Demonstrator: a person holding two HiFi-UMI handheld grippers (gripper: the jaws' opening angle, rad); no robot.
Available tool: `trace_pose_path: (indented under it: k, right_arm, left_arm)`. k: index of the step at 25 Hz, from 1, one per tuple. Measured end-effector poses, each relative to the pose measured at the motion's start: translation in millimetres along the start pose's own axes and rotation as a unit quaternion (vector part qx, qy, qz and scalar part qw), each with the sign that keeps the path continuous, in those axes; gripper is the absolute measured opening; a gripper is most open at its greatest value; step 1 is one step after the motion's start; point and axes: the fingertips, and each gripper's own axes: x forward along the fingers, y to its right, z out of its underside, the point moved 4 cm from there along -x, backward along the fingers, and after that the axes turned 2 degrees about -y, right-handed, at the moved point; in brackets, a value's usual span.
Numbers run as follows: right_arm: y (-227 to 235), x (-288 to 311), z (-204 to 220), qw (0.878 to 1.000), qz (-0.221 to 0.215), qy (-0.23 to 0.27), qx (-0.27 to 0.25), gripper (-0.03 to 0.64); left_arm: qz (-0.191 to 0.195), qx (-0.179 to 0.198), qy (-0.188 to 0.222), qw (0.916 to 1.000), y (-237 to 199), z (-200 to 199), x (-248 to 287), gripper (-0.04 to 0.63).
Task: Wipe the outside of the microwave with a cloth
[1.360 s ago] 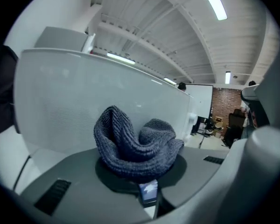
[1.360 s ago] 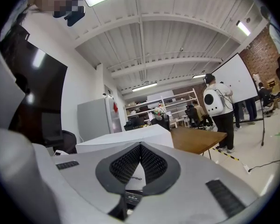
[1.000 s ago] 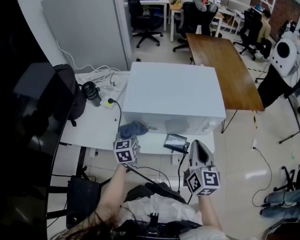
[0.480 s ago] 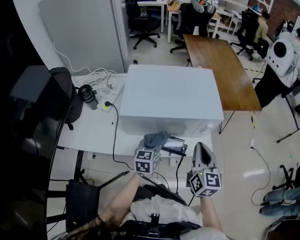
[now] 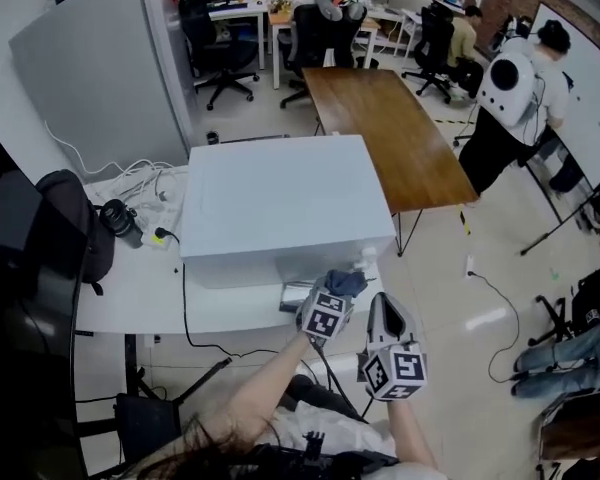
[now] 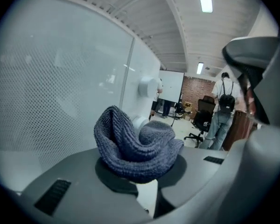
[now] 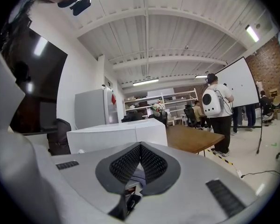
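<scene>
The white microwave (image 5: pixel 280 203) stands on a white table (image 5: pixel 130 298). My left gripper (image 5: pixel 338 293) is shut on a bunched blue-grey cloth (image 5: pixel 347 282) at the right end of the microwave's front face. In the left gripper view the cloth (image 6: pixel 135 143) bulges out between the pads, close to the mesh door (image 6: pixel 60 78) and a round white knob (image 6: pixel 148 86); I cannot tell whether it touches. My right gripper (image 5: pixel 388 313) hangs just right of the left one, off the table edge, shut with nothing in it. The right gripper view shows its pads (image 7: pixel 151 164) meeting, with the microwave (image 7: pixel 116 134) beyond.
A black bag (image 5: pixel 75 223) and a dark cup (image 5: pixel 120 218) with white cables lie on the table's left. A brown wooden table (image 5: pixel 385 128) runs behind the microwave to the right. A person with a white backpack (image 5: pixel 510 98) stands at far right. Office chairs (image 5: pixel 215 28) stand at the back.
My left gripper has carried the cloth rightward along the microwave's front, from near the left corner to the right end. The right gripper has stayed shut beside it.
</scene>
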Motion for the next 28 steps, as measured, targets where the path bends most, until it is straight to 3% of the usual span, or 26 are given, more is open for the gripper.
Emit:
trace_pose_path:
  k: [4,9,16,23,28]
  right_arm:
    - [1,-2,-2,1.0,-0.001,0.009,0.006,0.017]
    - [-12,10,1,1.0,-0.026,0.006,0.009,0.017]
    - [-55,25,6,0.996,-0.084,-0.006,0.007,0.017]
    - [-85,28,4,0.993,-0.117,-0.001,0.009,0.017]
    - [-91,20,2,0.994,-0.11,0.005,0.011,0.017]
  left_arm:
    - [-0.049,-0.04,0.009,0.9979,-33,4,-9,0.055]
    - [-0.111,-0.065,0.028,0.9912,-83,28,-61,0.055]
    - [-0.252,-0.1,0.055,0.961,-173,61,-179,0.055]
    - [-0.361,-0.147,0.063,0.9186,-227,89,-255,0.055]
    - [-0.368,-0.168,0.06,0.9127,-237,97,-262,0.055]
